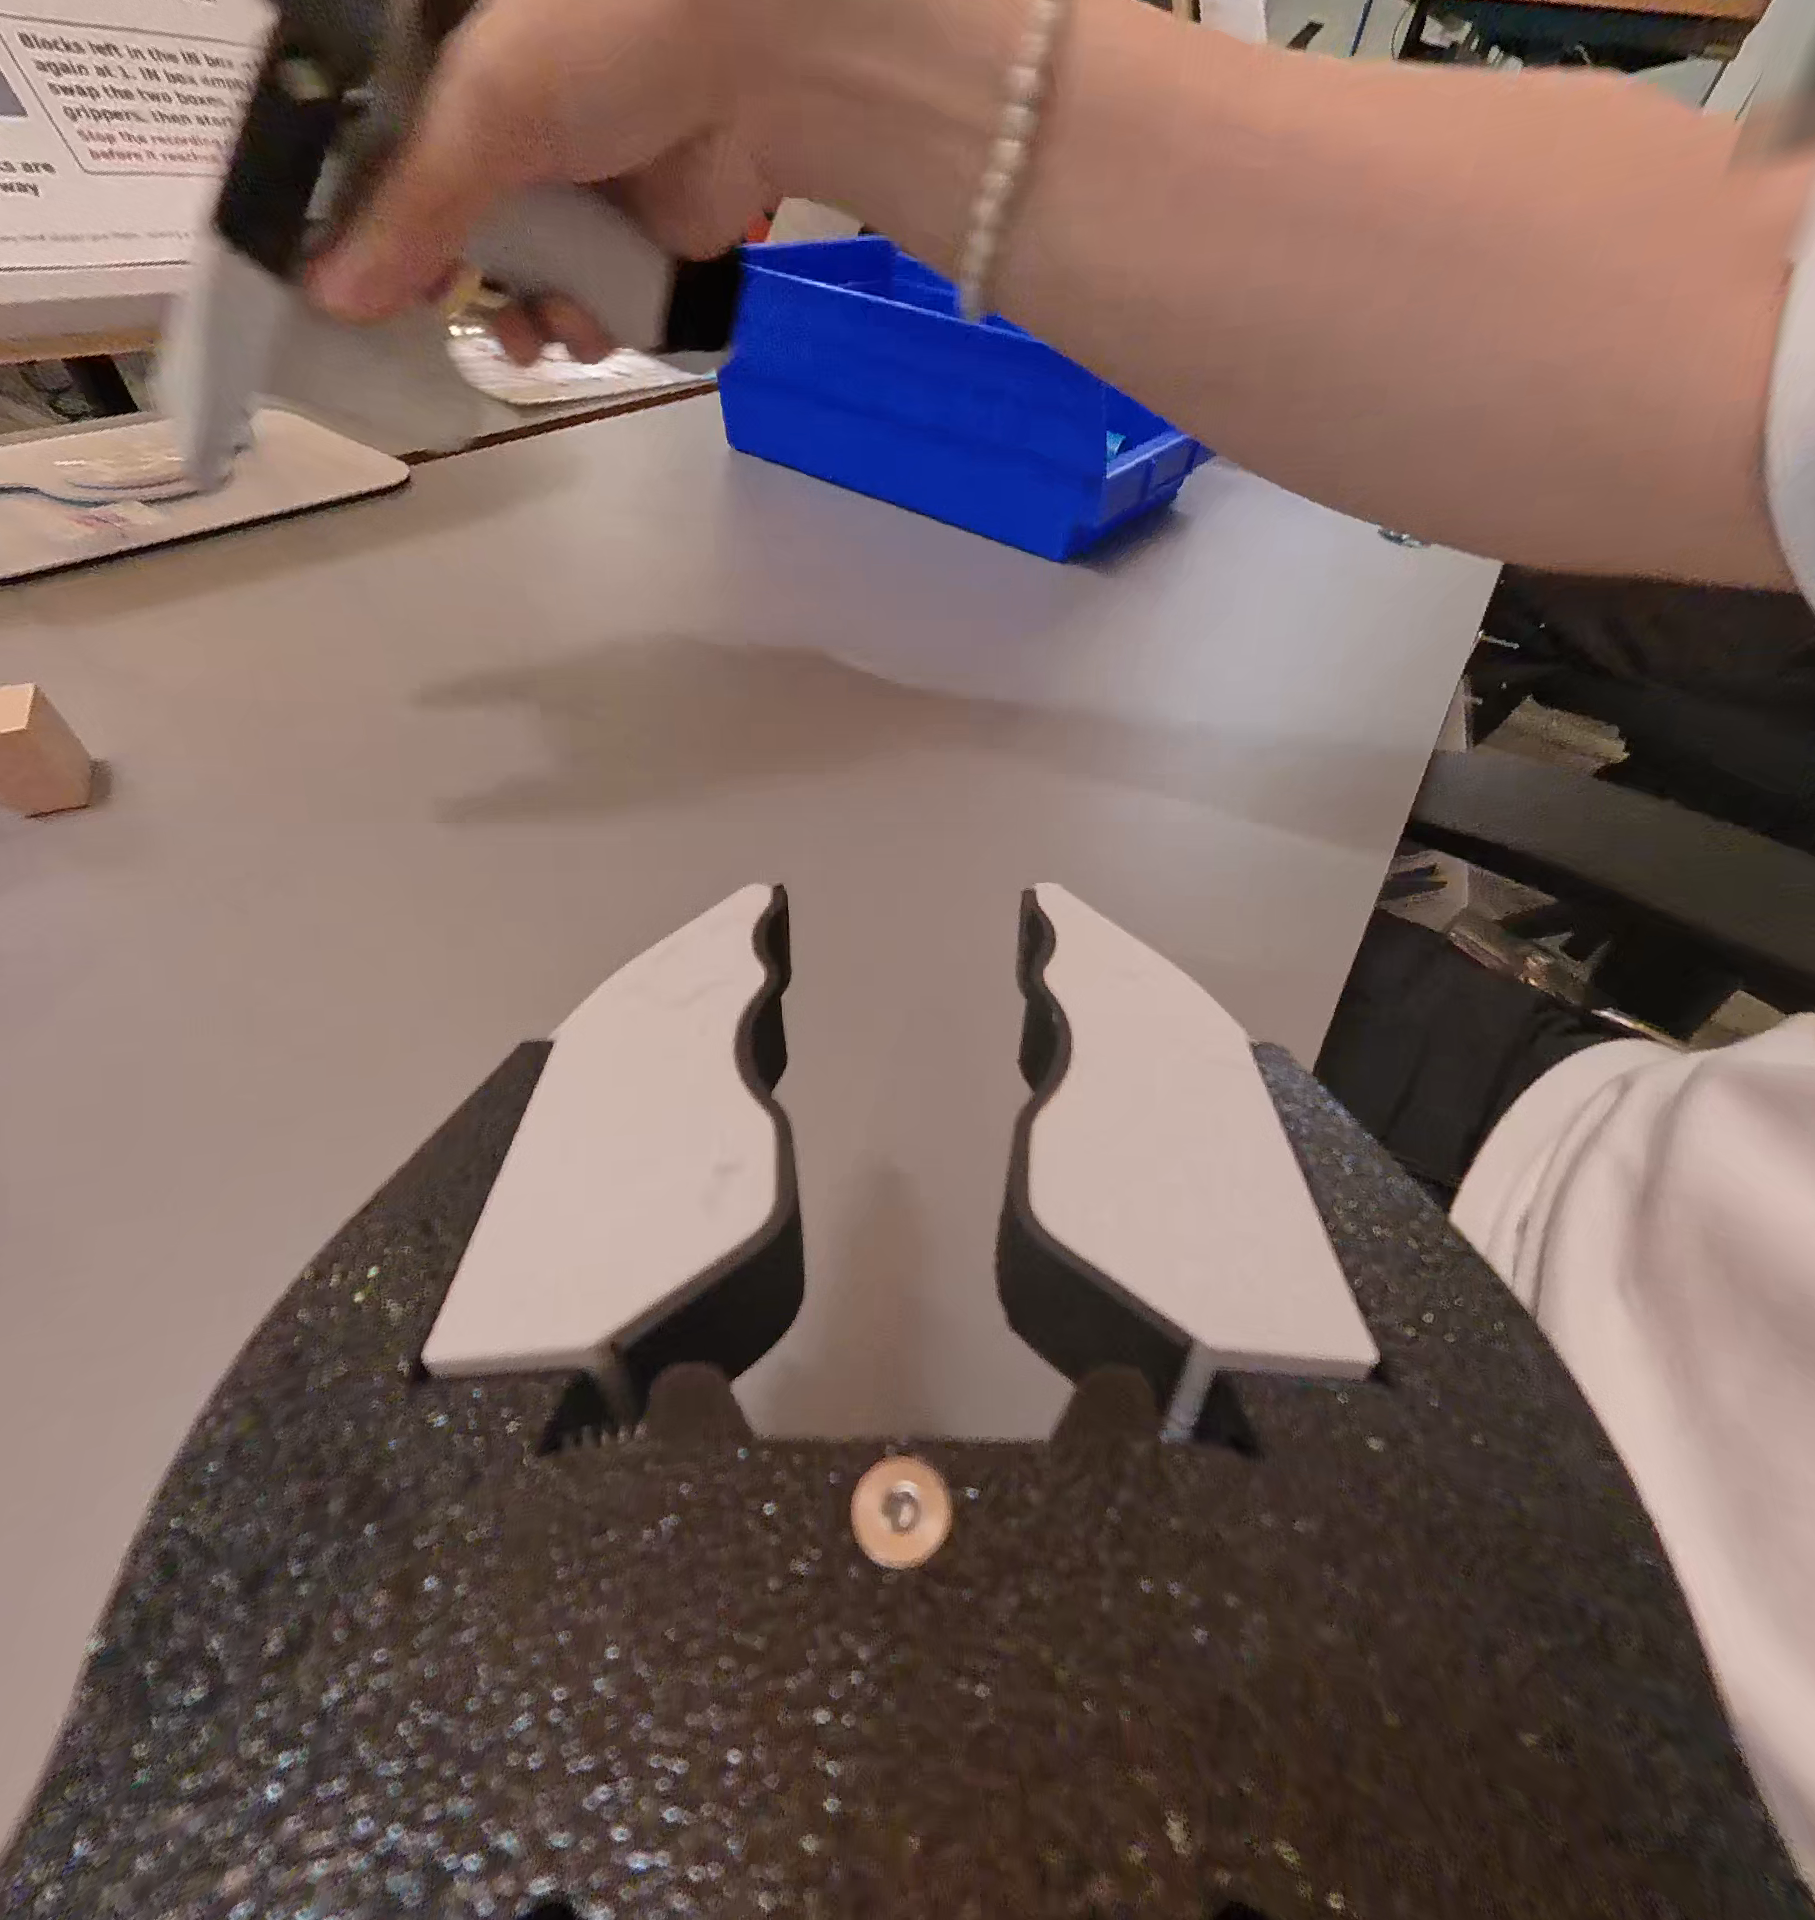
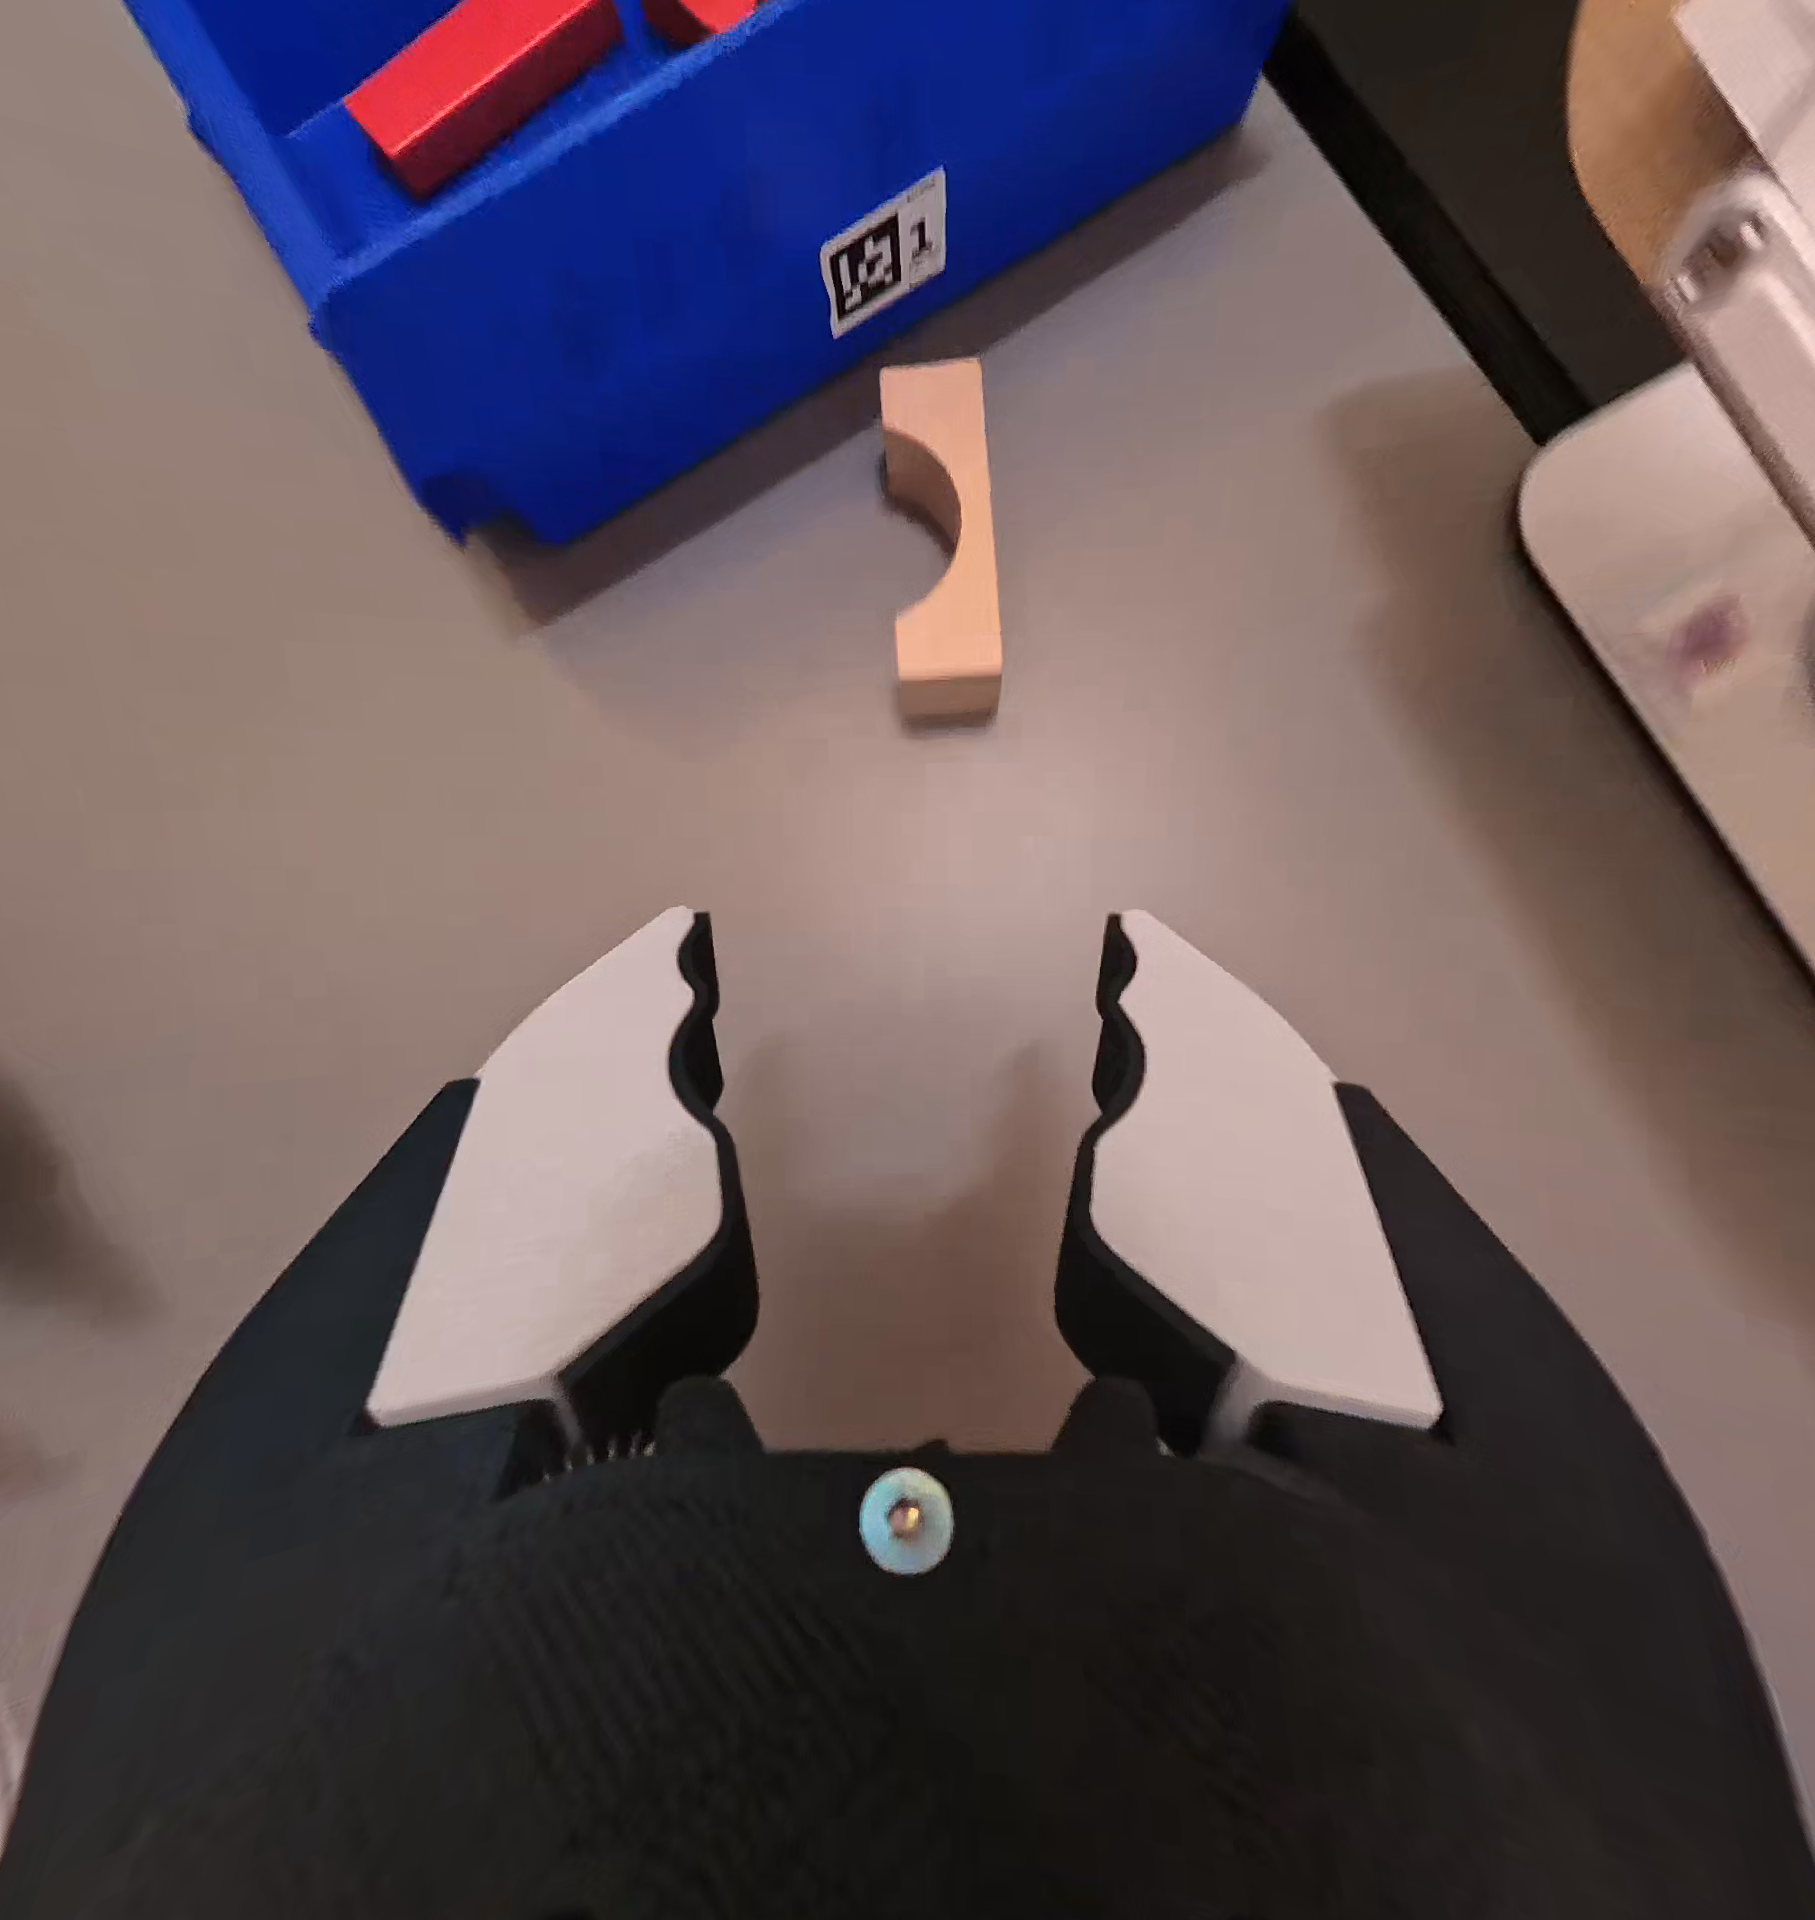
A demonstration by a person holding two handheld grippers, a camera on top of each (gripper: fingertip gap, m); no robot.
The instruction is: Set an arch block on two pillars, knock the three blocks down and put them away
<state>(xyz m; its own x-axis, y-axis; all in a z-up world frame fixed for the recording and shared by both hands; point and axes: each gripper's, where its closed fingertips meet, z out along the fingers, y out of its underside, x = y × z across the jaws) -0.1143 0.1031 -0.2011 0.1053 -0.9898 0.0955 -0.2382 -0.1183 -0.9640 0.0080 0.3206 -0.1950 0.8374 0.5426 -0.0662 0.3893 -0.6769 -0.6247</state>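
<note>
- Left gripper (image 1: 903, 896), nearest me: white fingers (image 1: 654, 1143) parted by a moderate gap, nothing btwn them, only bare matte grey tabletop (image 1: 882, 644) showing through. It held nothing and touched nothing.
- Right gripper (image 2: 908, 925), from its own cam: fingers spread a bit wider than the left's and empty, w/ grey table under the gap.
- Straight ahead of that gap, but well apart from the tips, lay a pale wooden block with a half-round notch (image 2: 950, 551). It was flat on the table, long side running away from the fingers, notch facing left.
- The block's far end sat just beside a blue plastic bin (image 2: 622, 312) w/ a black-and-white tag sticker (image 2: 885, 255) on its wall; couldn't tell if they touched. Red rectangular blocks (image 2: 477, 88) lay inside the bin.
- Off to the right: a white round-cornered mat (image 2: 1661, 623), blurred.
- From the left cam, a bare forearm (image 1: 1350, 343) w/ a beaded bracelet (image 1: 1007, 156) crossed overhead. Its hand (image 1: 570, 156) gripped the right gripper's handle, all motion-blurred.
- A pale wood block end (image 1: 15, 753) showed at the left edge; a second blue bin view (image 1: 934, 416) and a printed sheet (image 1: 72, 125) stood farthest back.
</note>
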